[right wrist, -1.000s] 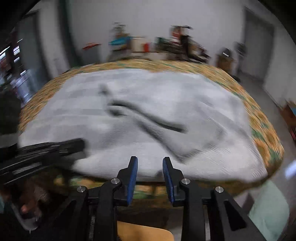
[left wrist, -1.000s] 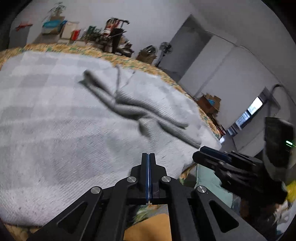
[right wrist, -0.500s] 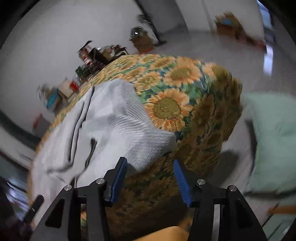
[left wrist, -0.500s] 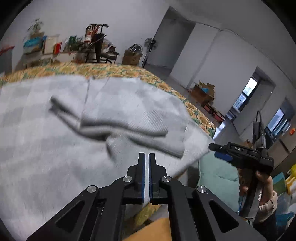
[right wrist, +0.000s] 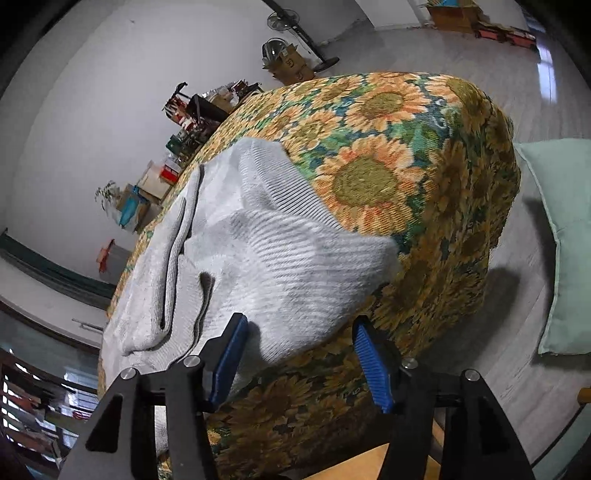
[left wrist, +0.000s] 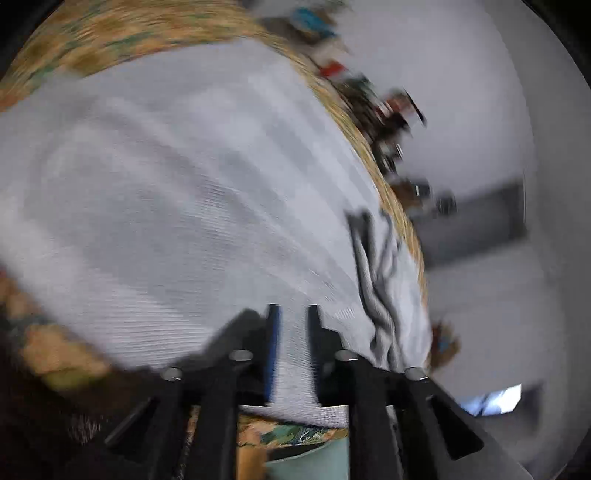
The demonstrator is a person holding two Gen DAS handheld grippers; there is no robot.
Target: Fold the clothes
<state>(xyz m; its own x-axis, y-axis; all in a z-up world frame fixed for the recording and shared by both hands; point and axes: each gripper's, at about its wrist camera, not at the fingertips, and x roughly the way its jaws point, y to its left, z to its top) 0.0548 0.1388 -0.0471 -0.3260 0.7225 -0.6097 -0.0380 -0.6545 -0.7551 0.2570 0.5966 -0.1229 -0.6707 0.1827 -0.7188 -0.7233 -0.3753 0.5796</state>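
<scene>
Grey ribbed knit garment [right wrist: 280,254] spread across the sunflower-print cover [right wrist: 399,155], one rounded corner draped over the near edge and hanging down the side. Right gripper [right wrist: 299,354] held close in front of that hanging corner, blue-padded fingers [right wrist: 373,365] spread wide apart, gripping nothing, left pad just beside the knit, right pad in front of the flowered side panel. Long dark folds running up the garment's left part in the right wrist view, a narrow band lying alongside them. Over on the left wrist view, heavily blurred: same grey garment [left wrist: 184,206] filling most of the frame, creased bunch of fabric off to the right near the cover's edge [left wrist: 373,158]. Left gripper [left wrist: 291,332] low at the near hem, fingers [left wrist: 273,343] parted with a narrow gap, a strip of the grey knit showing right between them; touching the cloth or just above it, cannot tell through the blur. Pale green pillow [right wrist: 561,236] lying on the floor well off to the right of the cover. Cluttered shelf of boxes and bottles [right wrist: 192,122] against the far white wall, a pedestal fan [right wrist: 295,26] and a cardboard box [right wrist: 288,66] farther back on the grey floor
</scene>
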